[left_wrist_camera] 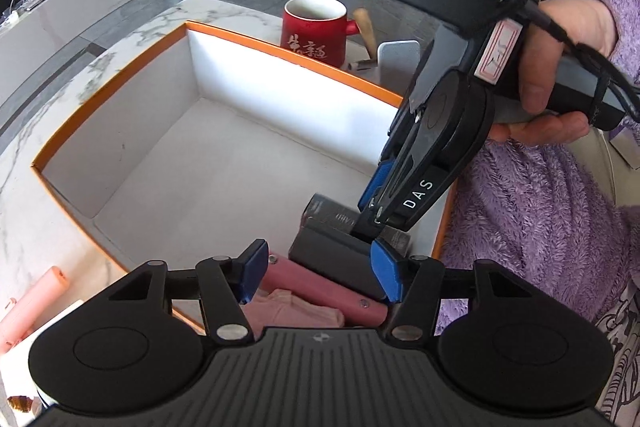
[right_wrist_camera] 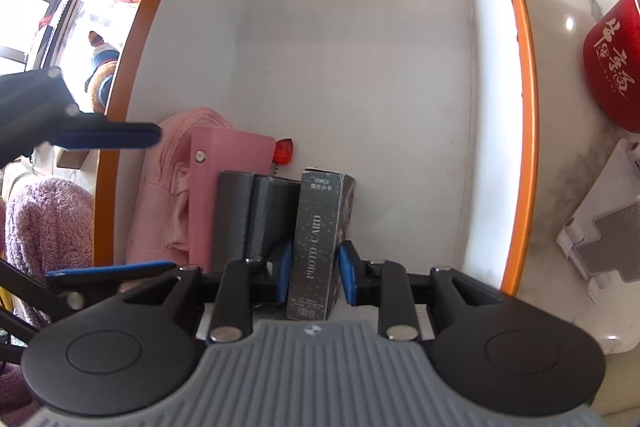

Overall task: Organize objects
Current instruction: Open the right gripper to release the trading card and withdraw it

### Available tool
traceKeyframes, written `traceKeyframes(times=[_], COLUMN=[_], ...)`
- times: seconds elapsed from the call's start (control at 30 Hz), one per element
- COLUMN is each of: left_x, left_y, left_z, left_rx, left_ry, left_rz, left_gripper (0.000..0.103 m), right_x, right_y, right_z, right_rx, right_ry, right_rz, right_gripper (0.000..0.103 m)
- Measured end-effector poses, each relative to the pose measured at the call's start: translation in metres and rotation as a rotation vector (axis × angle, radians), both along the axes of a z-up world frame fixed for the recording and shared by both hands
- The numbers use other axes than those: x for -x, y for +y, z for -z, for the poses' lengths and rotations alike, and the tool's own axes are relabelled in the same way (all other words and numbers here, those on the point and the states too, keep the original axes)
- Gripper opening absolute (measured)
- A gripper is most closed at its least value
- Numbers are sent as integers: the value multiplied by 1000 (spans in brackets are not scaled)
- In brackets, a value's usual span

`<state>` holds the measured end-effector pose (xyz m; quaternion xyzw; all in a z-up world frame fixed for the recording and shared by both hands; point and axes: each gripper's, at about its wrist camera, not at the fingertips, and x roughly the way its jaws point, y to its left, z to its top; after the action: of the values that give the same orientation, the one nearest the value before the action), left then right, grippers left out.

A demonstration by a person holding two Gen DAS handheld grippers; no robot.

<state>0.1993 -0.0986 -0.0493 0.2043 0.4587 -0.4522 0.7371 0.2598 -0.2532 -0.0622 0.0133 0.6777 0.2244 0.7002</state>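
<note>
From the left wrist view, the left tool [left_wrist_camera: 320, 275] hangs open over the near corner of the orange-rimmed box [left_wrist_camera: 120, 87], nothing between its blue pads. Below it lie a pink case [left_wrist_camera: 320, 287], a folded pink cloth [left_wrist_camera: 296, 311] and a dark grey case [left_wrist_camera: 332, 251]. The right tool [left_wrist_camera: 372, 227], held in a hand [left_wrist_camera: 560, 67] with a purple fleece sleeve, reaches down onto the dark photo card box [left_wrist_camera: 332, 211]. A red mug [left_wrist_camera: 314, 29] stands on the marble surface [left_wrist_camera: 52, 115] beyond the box.

From the right wrist view, the right tool [right_wrist_camera: 314, 269] straddles the photo card box [right_wrist_camera: 320, 239], which stands on edge against the dark grey case [right_wrist_camera: 256, 215] in the orange-rimmed box [right_wrist_camera: 516, 67]. The left pad seems to touch it; the right pad shows a thin gap, so whether it is gripped I cannot tell. The left tool [right_wrist_camera: 116, 203] shows at the left edge, its blue pads spread wide.

The card box looks light, stiff cardboard, slightly glossy, likely to dent under a hard squeeze. Holding its two narrow sides near mid-height seems best.
</note>
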Motion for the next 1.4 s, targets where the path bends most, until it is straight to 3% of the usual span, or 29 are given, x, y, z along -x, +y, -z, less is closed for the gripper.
traceKeyframes(times=[0.13, 0.3, 0.4, 0.73, 1.17, 1.4], left_x=[-4, -14, -18, -19, 5, 31], left_y=[-9, -21, -25, -27, -13, 14], left_z=[9, 21, 30, 29, -6, -37], left_rx=[-7, -25, -55, -81, -54, -41], left_ry=[13, 37, 77, 117, -3, -86], left_rz=[10, 21, 32, 45, -13, -74], left_gripper=[63, 61, 53, 53, 59, 59], right_x=[2, 4, 10, 11, 32, 58], right_y=[-3, -5, -7, -7, 0, 25], right_z=[-9, -2, 4, 5, -32, -70], right_rx=[-7, -18, -44, -52, -18, 7], right_ry=[-29, -15, -1, -2, -136, -282], right_rz=[-13, -28, -28, -25, -42, -124], right_gripper=[31, 17, 17, 16, 21, 39])
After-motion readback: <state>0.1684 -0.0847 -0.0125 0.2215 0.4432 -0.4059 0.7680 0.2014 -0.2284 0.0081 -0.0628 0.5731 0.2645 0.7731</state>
